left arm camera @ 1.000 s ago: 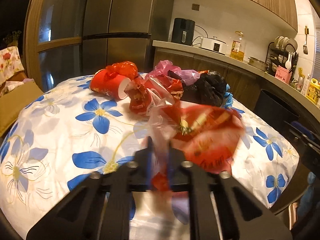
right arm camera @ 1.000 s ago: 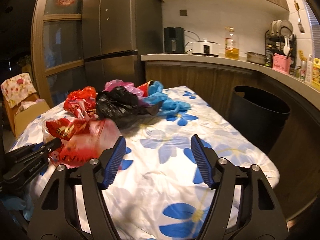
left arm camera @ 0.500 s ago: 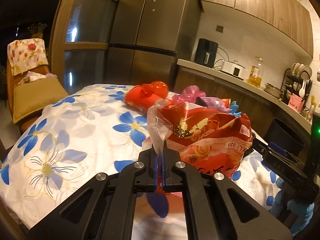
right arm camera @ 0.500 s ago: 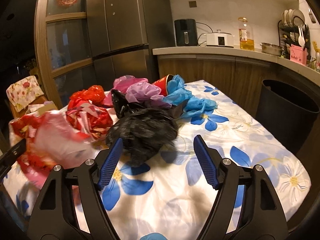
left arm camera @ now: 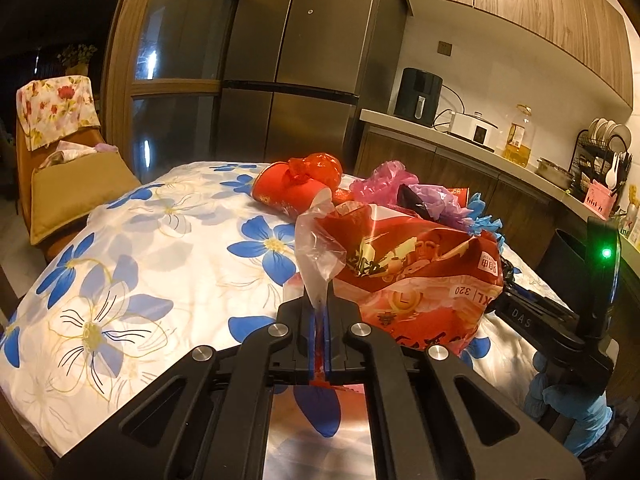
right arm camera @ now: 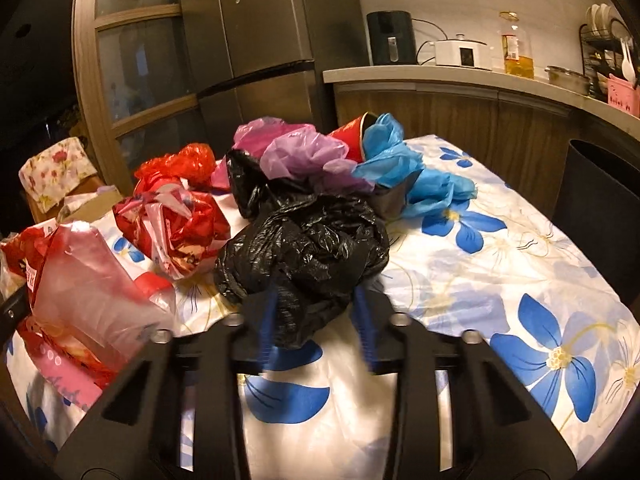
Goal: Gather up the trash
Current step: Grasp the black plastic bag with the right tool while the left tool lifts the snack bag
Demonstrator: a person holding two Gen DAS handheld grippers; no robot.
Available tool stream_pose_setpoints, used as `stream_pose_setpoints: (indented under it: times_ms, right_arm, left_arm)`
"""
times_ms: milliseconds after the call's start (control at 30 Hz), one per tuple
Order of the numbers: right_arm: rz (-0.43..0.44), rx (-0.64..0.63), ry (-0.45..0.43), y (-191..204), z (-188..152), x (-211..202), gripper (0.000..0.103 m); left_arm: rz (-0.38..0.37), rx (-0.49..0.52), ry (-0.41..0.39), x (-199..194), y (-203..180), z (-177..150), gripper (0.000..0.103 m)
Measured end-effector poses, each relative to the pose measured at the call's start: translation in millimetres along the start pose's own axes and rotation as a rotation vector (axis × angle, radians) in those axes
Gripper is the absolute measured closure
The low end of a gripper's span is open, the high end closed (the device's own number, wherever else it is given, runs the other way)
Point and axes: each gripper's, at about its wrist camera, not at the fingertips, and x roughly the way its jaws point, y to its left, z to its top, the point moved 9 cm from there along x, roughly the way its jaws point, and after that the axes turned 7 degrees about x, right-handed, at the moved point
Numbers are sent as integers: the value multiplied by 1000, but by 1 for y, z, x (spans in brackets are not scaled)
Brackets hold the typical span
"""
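While the red printed bag (left arm camera: 416, 280) is kept off the near edge of the flowered tablecloth (left arm camera: 132, 264), pinched by its clear handle in the clenched left gripper (left arm camera: 319, 344), the crumpled black bag (right arm camera: 304, 248) is straddled by the right gripper (right arm camera: 316, 330), whose jaws are not yet closed; closing on it is judged next, then a carry to the dark bin (right arm camera: 600, 204) off the right edge

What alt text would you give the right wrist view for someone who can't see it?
The right gripper is closing around a crumpled black plastic bag on a blue-flowered tablecloth. Behind it lie red, purple and blue bags; a dark bin stands at the right.
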Motion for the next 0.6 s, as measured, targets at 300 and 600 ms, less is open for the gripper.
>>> stream_pose_setpoints:
  times_ms: [300, 600]
  right_arm:
    - [-21, -3, -79, -19, 12, -50, 99]
    - [-90, 7, -165, -55, 31, -110, 99]
  left_arm:
    - [-9, 40, -28, -12, -17, 11, 101]
    - [-73, 86, -66, -26, -65, 30, 101]
